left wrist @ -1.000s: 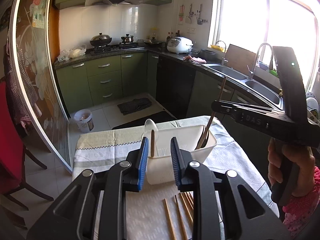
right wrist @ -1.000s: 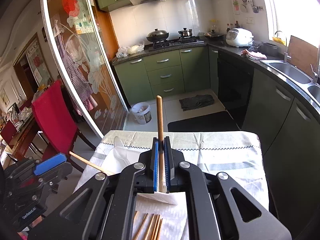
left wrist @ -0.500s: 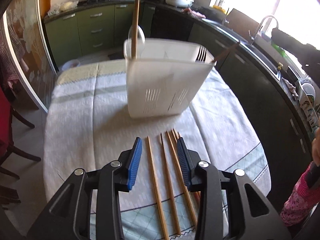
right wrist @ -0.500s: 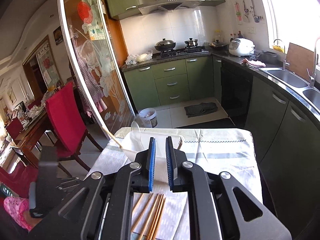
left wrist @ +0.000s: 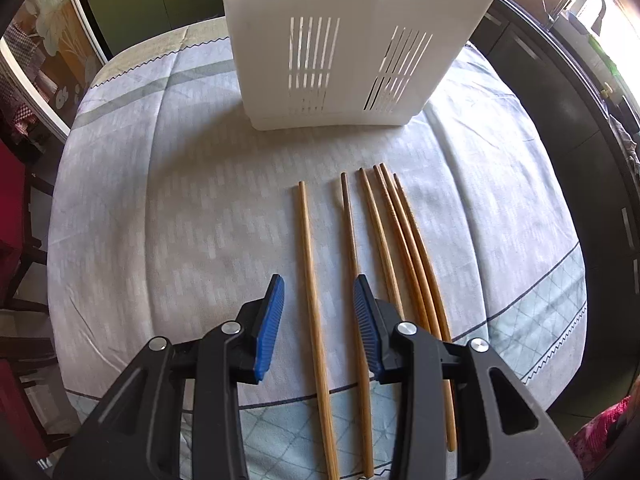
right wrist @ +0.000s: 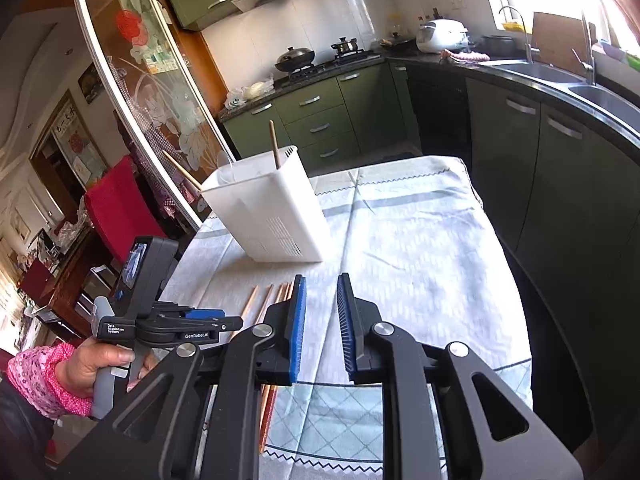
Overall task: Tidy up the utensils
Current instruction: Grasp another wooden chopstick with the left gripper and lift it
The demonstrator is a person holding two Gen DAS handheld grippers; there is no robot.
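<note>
Hovering low in the left wrist view, left gripper [left wrist: 318, 312] partly open, blue pads astride the leftmost chopstick [left wrist: 312, 312] without touching it. Just to the right, five more chopsticks [left wrist: 394, 240] lying close together on the cloth-covered worktop [left wrist: 160, 200], the nearest one passing under the right pad. Further up the frame, white slotted utensil holder [left wrist: 340, 40] standing upright, well apart from the chopstick tips.

Risk, judged from this: pinching two sticks at once, or nudging the neighbour, because the right pad sits over the second stick; also a thin round stick rolling away or tilting when grabbed near one end.

At the bottom centre of the right wrist view, right gripper [right wrist: 322, 320] with jaws opening, narrow gap, nothing between the pads. At lower left, a hand [right wrist: 90, 364] in a pink patterned sleeve gripping the other tool's handle, labelled "GenRobot.AI" and "Data Acquisition System". Beyond, at centre left, the holder with one chopstick standing in it [right wrist: 274, 142] and another leaning out to the left [right wrist: 182, 170]. Kitchen cabinets and stove in the far background; no legible writing there.
</note>
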